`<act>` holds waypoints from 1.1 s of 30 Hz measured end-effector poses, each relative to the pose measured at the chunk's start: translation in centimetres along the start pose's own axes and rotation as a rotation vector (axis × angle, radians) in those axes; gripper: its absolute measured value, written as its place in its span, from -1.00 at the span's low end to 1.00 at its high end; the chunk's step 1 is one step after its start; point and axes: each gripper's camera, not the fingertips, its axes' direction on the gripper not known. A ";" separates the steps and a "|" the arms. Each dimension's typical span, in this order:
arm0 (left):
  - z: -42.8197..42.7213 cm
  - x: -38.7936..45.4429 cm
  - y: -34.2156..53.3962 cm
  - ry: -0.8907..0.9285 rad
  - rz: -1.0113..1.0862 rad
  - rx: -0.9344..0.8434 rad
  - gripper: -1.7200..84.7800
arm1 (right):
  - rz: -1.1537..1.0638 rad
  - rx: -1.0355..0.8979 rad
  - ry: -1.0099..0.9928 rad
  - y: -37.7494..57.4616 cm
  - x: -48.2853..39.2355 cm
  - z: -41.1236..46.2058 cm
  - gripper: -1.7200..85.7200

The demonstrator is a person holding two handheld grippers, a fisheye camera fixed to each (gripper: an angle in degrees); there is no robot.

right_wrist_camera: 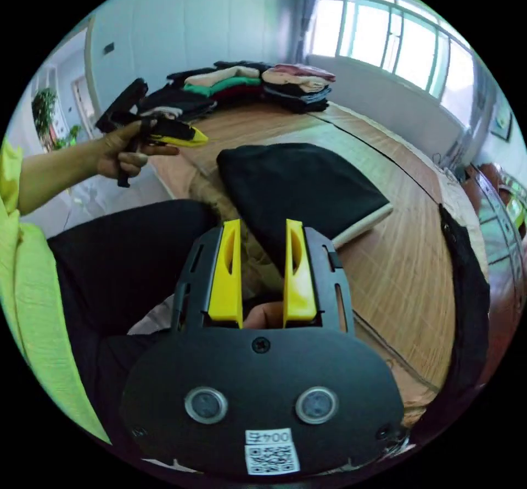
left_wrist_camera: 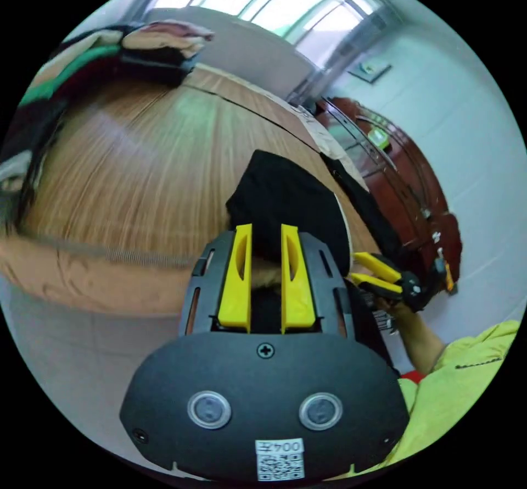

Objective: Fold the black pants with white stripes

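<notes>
The black pants are lying folded into a compact bundle near the wooden table edge; both the left gripper and right gripper are hovering spread and empty, so folding appears essentially complete.

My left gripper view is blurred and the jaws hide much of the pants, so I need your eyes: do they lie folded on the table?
Observer: Yes. In the right gripper view the black pants lie flat as a folded bundle on the wooden table.
Operator: Any stripe showing?
Observer: A white strip runs along one edge of the bundle.
Operator: And where is my left gripper relative to them?
Observer: The left gripper is held in a hand in the air beside the table, apart from the pants.
</notes>
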 end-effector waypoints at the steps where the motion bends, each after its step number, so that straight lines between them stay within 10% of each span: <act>1: -2.2 -1.4 1.8 0.042 -0.077 0.015 -0.76 | -0.032 -0.021 0.023 -0.4 -0.9 0.5 -0.67; 13: -9.4 1.3 -1.3 0.337 -0.262 -0.021 -0.53 | -0.457 -0.344 0.172 -5.5 -5.0 7.9 -0.82; 33: -2.2 16.7 -12.7 0.593 -0.491 -0.160 -0.43 | 0.101 -0.296 -0.353 -5.9 5.3 4.1 -0.86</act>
